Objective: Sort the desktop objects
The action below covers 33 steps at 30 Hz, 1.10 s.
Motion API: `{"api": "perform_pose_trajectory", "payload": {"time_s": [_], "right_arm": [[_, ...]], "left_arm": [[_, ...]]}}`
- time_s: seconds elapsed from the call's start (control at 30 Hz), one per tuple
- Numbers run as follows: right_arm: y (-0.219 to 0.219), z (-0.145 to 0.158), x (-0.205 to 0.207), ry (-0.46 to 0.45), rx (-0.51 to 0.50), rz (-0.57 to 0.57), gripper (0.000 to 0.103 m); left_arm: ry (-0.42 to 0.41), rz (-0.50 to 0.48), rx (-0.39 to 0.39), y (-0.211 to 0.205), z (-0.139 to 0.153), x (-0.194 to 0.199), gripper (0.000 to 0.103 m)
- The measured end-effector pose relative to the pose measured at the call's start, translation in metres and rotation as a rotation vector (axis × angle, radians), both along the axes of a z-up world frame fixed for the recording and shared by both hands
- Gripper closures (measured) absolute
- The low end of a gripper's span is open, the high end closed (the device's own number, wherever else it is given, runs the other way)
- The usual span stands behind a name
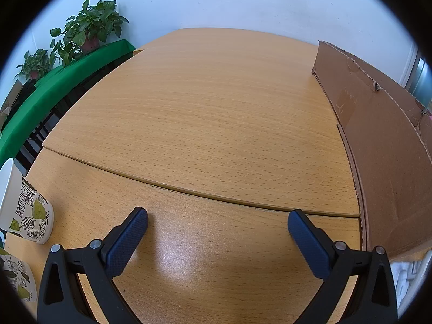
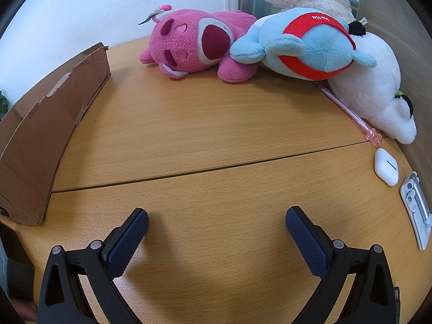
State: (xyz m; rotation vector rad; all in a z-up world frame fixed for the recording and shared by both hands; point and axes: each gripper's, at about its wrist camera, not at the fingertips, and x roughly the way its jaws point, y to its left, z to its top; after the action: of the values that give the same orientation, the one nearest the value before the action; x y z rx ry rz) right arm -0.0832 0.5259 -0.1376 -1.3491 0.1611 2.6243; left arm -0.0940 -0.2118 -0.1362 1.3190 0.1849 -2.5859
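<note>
In the right wrist view a pink plush bear, a blue plush with a red band and a white plush lie in a row at the far side of the wooden table. A pink pen lies beside the white plush. A white earbud case and a white clip-like stand lie at the right edge. My right gripper is open and empty above bare wood. My left gripper is open and empty over the table.
A brown cardboard box stands between the two grippers, at the right in the left wrist view and at the left in the right wrist view. Two leaf-patterned cups sit at the left edge. Potted plants stand on a green-covered bench beyond the table.
</note>
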Motion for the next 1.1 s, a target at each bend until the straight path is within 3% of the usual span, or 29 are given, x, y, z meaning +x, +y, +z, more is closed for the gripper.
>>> {"api": "perform_pose_trajectory", "payload": {"time_s": [0.97,1.1], "right_arm": [[-0.001,0.001,0.000,-0.001,0.000,-0.013,0.000],[-0.004,0.001,0.004,-0.011,-0.002,-0.024,0.000]], "left_arm": [[0.000,0.010,-0.003,0.002,0.000,-0.001,0.000],[-0.011,-0.027,0.000,0.008,0.000,0.012,0.000]]}}
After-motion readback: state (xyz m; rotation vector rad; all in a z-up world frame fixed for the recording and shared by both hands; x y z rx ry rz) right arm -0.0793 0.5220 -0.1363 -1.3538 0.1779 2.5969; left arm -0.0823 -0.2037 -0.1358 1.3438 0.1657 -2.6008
